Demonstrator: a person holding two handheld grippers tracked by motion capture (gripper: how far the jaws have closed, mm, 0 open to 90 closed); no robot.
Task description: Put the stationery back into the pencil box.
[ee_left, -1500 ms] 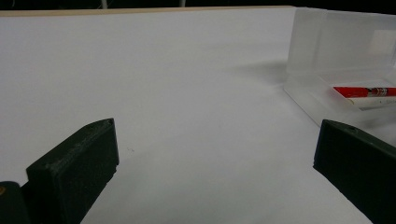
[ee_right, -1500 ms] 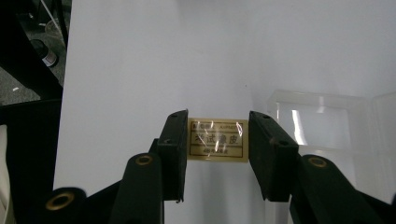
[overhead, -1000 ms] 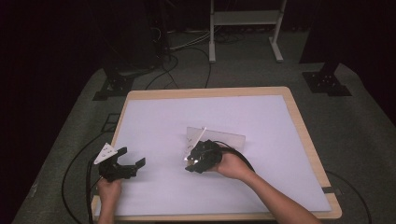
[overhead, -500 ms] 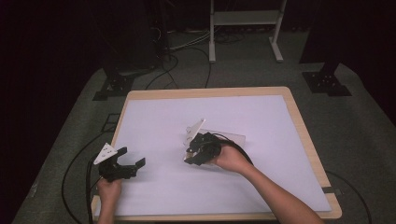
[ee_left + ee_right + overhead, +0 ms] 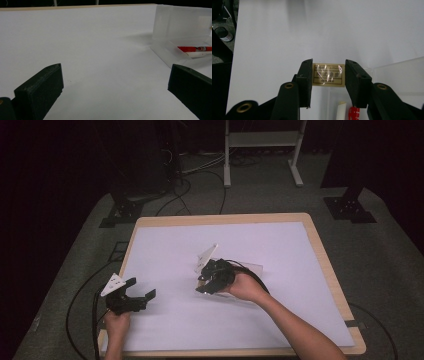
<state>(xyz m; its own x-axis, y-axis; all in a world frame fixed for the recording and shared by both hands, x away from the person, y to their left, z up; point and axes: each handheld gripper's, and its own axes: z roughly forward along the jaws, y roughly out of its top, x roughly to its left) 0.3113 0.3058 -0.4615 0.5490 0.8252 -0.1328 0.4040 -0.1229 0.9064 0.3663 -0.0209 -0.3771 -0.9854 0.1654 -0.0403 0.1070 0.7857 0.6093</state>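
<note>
My right gripper (image 5: 328, 65) is shut on a small eraser (image 5: 328, 75) in a tan printed sleeve, gripped by its two ends. It hovers over the open end of a clear plastic box (image 5: 399, 75), where a red pen (image 5: 355, 112) and a white stick (image 5: 340, 110) lie. In the high view the right gripper (image 5: 207, 282) sits mid-table at the left end of the clear box (image 5: 250, 268). My left gripper (image 5: 141, 288) rests open at the table's near left, with nothing between its jaws (image 5: 116, 72). From there the clear box (image 5: 180, 27) stands with its lid up and the red pen (image 5: 192, 48) inside.
The white table top (image 5: 280, 245) has a wooden rim. Cables trail off its left edge onto the grey floor mat (image 5: 385, 245). A white stand (image 5: 262, 140) and black stand feet (image 5: 350, 207) are beyond the far edge.
The right gripper has shifted slightly away from the person, still over the box's left end with the eraser in its jaws. The left gripper has stayed put.
</note>
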